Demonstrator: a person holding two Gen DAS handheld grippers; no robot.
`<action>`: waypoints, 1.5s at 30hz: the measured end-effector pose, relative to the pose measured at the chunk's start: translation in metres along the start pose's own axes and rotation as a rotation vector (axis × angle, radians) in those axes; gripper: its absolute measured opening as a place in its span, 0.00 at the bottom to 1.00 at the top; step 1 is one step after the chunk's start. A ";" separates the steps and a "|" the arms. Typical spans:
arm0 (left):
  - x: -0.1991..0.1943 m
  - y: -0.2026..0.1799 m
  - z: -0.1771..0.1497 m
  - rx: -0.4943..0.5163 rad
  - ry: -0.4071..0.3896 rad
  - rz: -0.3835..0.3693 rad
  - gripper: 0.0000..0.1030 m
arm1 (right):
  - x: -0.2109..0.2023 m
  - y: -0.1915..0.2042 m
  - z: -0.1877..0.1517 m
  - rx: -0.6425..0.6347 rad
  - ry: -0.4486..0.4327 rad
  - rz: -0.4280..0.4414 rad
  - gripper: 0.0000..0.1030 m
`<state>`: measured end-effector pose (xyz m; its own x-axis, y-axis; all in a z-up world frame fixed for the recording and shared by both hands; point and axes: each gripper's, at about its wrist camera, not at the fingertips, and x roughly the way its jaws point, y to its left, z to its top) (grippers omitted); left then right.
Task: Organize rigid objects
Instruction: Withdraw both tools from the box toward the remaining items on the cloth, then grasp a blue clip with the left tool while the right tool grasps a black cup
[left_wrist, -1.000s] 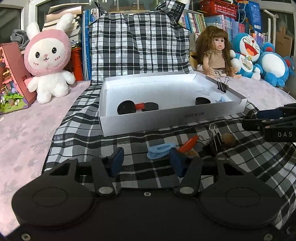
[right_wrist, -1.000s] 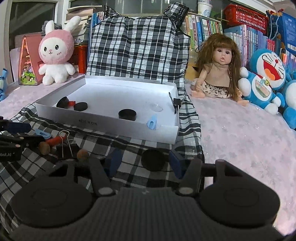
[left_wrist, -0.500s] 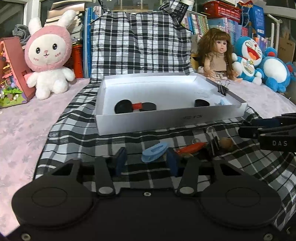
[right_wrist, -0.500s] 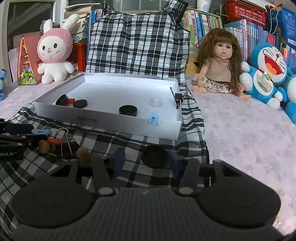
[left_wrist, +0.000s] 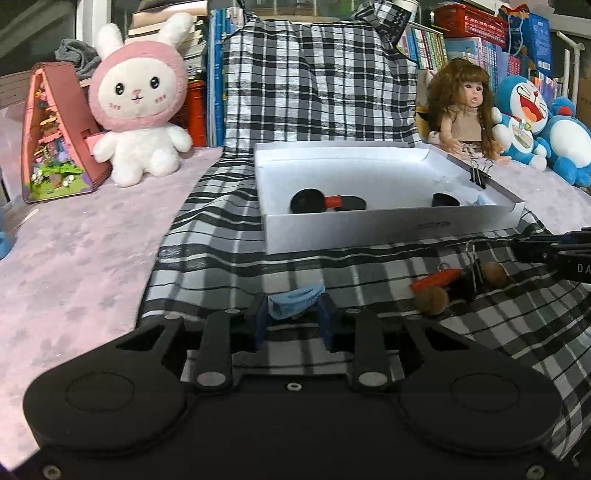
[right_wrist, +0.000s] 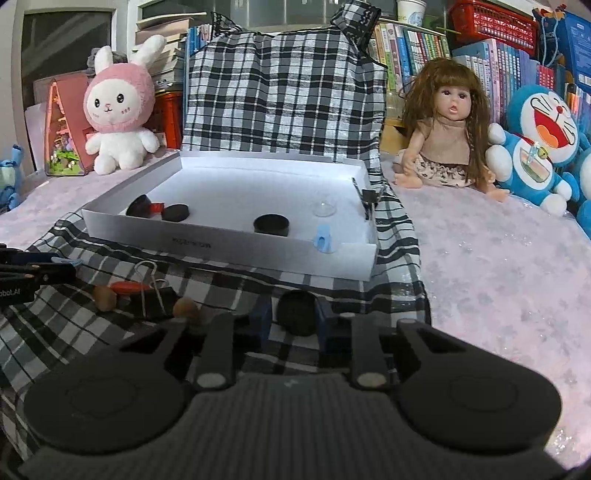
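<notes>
Two walnuts (left_wrist: 431, 300) beside binder clip (left_wrist: 474, 275).

Home/kid's rm: plush rabbit (right_wrist: 118, 107), doll (right_wrist: 448, 129), bookshelves (right_wrist: 480, 55).

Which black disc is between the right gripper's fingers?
The black disc on the plaid cloth, in front of the white box. The other three lie inside the box. The right gripper has just closed on it.
</notes>
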<state>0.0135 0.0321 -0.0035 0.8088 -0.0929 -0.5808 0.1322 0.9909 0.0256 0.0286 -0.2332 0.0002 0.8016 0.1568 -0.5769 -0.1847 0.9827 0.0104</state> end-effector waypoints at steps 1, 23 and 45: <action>-0.001 0.001 -0.001 -0.001 0.000 0.002 0.31 | 0.000 0.001 0.000 -0.002 0.000 0.003 0.29; 0.011 -0.010 0.003 -0.037 -0.009 0.020 0.50 | -0.005 0.000 -0.006 0.019 -0.039 -0.061 0.54; -0.001 0.022 -0.006 -0.068 -0.008 0.130 0.49 | 0.001 -0.004 -0.010 0.057 -0.015 -0.067 0.54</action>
<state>0.0126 0.0549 -0.0072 0.8212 0.0367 -0.5695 -0.0132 0.9989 0.0453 0.0243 -0.2377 -0.0081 0.8196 0.0915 -0.5656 -0.0977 0.9950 0.0193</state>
